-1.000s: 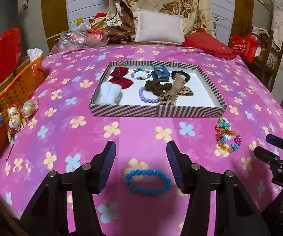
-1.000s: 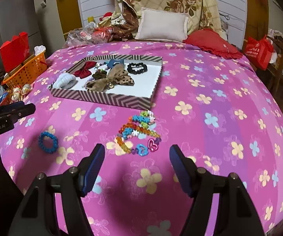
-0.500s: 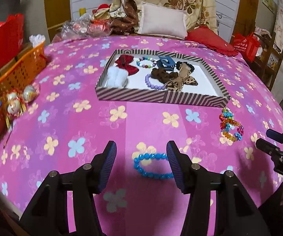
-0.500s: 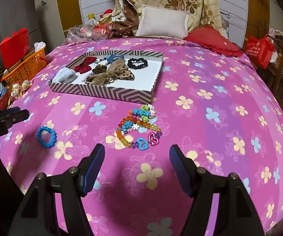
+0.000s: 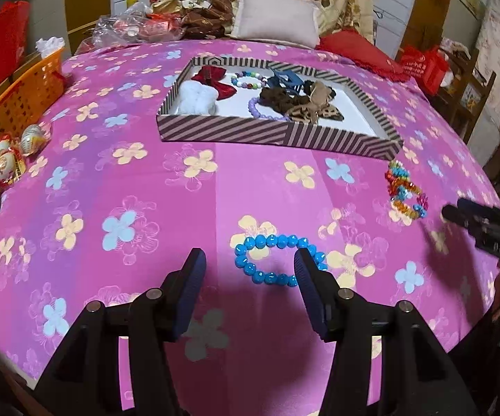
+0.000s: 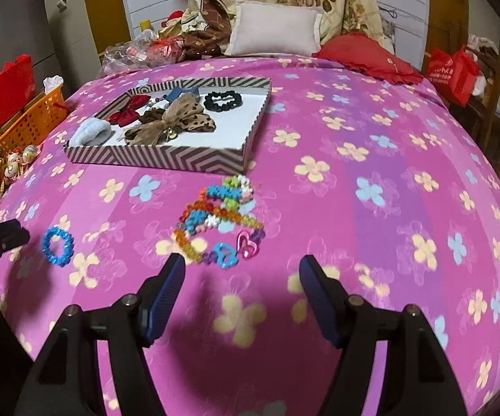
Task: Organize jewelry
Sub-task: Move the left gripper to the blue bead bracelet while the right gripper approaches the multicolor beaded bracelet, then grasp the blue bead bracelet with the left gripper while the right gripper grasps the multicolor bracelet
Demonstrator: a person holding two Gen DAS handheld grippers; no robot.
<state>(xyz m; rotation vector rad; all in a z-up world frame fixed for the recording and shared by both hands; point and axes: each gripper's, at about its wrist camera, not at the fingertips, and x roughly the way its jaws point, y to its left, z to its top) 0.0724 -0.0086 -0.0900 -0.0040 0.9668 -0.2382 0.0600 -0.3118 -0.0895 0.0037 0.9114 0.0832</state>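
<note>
Closest in, the left gripper has its jaws spread wide, nothing pinched. The blue bead bracelet, chunky glossy round beads in an oval loop, lies flat on the pink flowered bedspread, right between the fingertips and a bit toward 1 o'clock; its right end slips behind the right finger.

The right gripper is spread too, and empty. Just past its tips, around 11 o'clock, sits the multicolored bead tangle: translucent plastic bits, little heart charms on the near side. It's blurry, so I can't make out single strands.

Loads of bare, soft cloth around both pieces, especially off to 2 o'clock from the right gripper.

Further out at 12 o'clock, the shallow striped cardboard tray has low walls and a white floor. Its near right corner is just beside the tangle. Inside are fabric bows, scrunchies and bead loops.
</note>
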